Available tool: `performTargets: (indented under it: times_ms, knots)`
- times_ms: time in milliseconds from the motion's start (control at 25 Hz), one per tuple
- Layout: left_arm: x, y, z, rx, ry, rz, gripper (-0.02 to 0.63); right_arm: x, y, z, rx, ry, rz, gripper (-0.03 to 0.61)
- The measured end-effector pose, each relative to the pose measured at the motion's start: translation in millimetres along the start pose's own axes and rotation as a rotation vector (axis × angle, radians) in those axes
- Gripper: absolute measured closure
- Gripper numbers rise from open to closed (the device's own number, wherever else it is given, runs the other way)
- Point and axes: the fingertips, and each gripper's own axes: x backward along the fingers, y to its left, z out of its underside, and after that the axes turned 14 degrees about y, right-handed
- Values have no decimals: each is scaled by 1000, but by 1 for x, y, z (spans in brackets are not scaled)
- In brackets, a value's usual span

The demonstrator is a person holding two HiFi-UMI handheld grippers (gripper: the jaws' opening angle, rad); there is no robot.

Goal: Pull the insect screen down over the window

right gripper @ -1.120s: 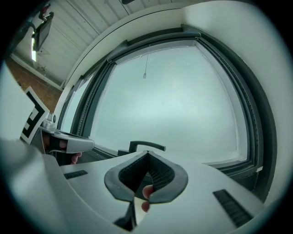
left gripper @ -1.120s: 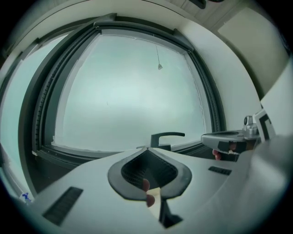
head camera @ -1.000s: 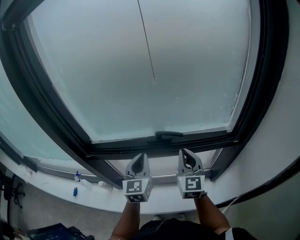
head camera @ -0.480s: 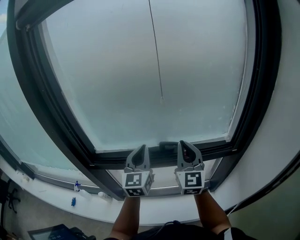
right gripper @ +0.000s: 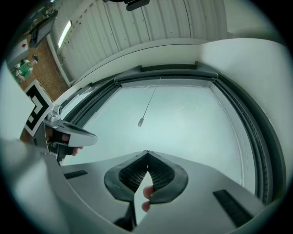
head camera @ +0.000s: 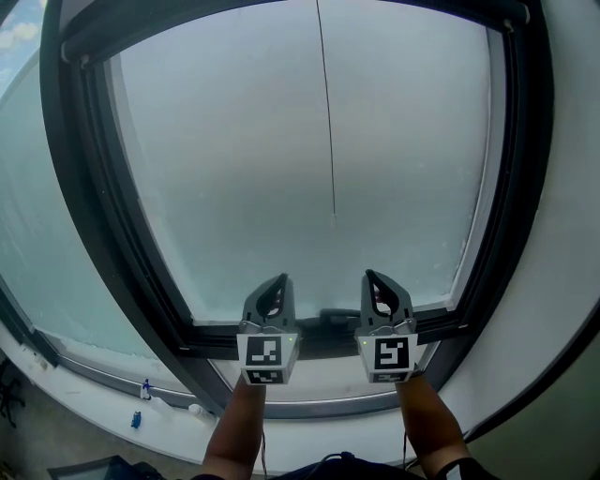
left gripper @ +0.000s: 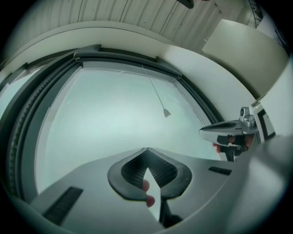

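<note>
Both claws are pinched fully together with nothing between them. The left claw [head camera: 277, 281] and right claw [head camera: 373, 277] are side by side and angled upward. They sit in front of the bottom rail [head camera: 441, 323] of the dark frame [head camera: 80, 187]. A thin cord [head camera: 326, 112] hangs down the middle of the pane [head camera: 216, 169]. It ends in a small toggle [head camera: 334, 217] well above the 2 claws. The screen seems to be rolled up in the housing [head camera: 281, 17] along the top of the frame, though the hazy glass makes this hard to confirm. A white sill [head camera: 84, 389] runs below.
</note>
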Motion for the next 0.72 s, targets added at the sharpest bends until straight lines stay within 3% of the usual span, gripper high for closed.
performTargets:
  times_ms: [160, 240, 360, 520, 720]
  knots:
    - [-1, 18, -19, -92, -13, -43, 611, -9, -10, -24, 114, -34, 14, 575]
    - [-3, 27, -35, -125, -35, -56, 611, -14, -16, -38, 107, -30, 7, 575]
    - [-12, 41, -61, -248, -63, -77, 611, -19, -25, -62, 74, -49, -11, 575]
    - [-17, 60, -93, -377, -94, -126, 611, -28, -29, -86, 256, -61, -1, 575]
    - [-14, 74, -150, -464, -185, -203, 611, -42, -36, -128, 385, -73, -1, 575]
